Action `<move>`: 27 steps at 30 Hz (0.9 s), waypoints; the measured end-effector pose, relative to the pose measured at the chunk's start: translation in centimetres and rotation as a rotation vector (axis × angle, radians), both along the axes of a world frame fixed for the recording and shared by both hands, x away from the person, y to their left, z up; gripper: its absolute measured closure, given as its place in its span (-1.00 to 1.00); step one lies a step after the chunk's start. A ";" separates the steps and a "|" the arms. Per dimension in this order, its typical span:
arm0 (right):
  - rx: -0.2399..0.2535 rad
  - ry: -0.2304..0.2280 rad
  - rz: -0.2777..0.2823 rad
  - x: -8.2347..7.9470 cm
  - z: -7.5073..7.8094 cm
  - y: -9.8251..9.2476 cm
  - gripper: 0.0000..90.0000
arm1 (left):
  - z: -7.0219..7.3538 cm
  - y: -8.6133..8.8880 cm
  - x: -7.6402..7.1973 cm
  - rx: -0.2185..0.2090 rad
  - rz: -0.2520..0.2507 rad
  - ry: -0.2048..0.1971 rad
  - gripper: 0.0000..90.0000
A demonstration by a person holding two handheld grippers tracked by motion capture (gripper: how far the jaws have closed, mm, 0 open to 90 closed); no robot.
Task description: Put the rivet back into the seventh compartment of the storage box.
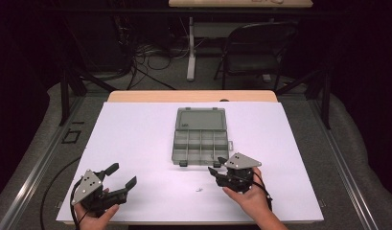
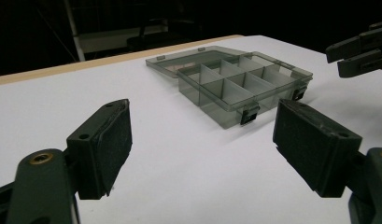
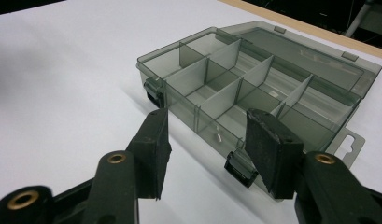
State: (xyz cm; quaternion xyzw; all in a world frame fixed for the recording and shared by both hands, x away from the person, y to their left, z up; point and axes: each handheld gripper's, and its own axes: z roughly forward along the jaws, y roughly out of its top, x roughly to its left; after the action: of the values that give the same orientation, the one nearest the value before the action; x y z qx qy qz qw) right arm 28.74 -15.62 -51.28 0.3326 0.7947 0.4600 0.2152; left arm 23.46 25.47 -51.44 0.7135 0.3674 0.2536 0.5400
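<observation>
— High view first: what sits on the table (image 1: 136, 96)?

— A white sheet (image 1: 136, 139) covers most of the wooden top, and a smoky grey plastic organizer box (image 1: 201, 136) lies on it, a little past the middle. Its lid is swung fully back and lies flat on the far side. The tray part, nearer the person, is split by dividers into small compartments, and I can make out nothing inside them. Two dark latches hang off its near edge.

— Where are the hands?

— Both come in from the bottom. The left hand (image 1: 95, 211) holds the left gripper (image 1: 121, 176) near the sheet's near-left corner, well apart from the box. Its jaws are spread wide with nothing between them. From the left gripper view, the same gripper (image 2: 198, 140) frames bare white sheet, with the box (image 2: 235, 84) farther off.

— And the right?

— The right hand (image 1: 248, 194) holds the right gripper (image 1: 215, 171) just beside the box's near right corner, jaws pointing toward it. In the right gripper view that gripper (image 3: 207, 140) has its jaws parted, released, gripping nothing, and the box (image 3: 258, 88) sits right behind them, one latch showing between the two pads. I cannot tell whether a jaw touches the box.

— Anything else on the sheet?

— One tiny pale speck (image 1: 199, 189) lies between the two grippers, too small to identify. A dark chair (image 1: 258, 45) stands beyond the table.
</observation>
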 end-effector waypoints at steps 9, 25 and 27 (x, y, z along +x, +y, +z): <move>-0.007 -0.003 0.029 -0.6 -0.6 0.0 0.27 | 0.0 0.0 0.0 0.002 -0.002 0.001 -0.57; 0.013 0.024 0.057 -1.1 -2.0 0.6 0.24 | 0.0 0.0 0.0 -0.004 0.000 -0.004 -0.56; 0.013 0.026 0.067 -1.1 -2.2 0.7 0.26 | 0.0 0.0 0.0 -0.004 0.000 -0.003 -0.56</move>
State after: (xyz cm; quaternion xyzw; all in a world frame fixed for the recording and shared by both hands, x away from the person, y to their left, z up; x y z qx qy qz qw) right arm 27.64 -14.96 -53.46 0.3134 0.8051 0.4676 0.1871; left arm 23.42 25.46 -51.46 0.7120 0.3672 0.2542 0.5419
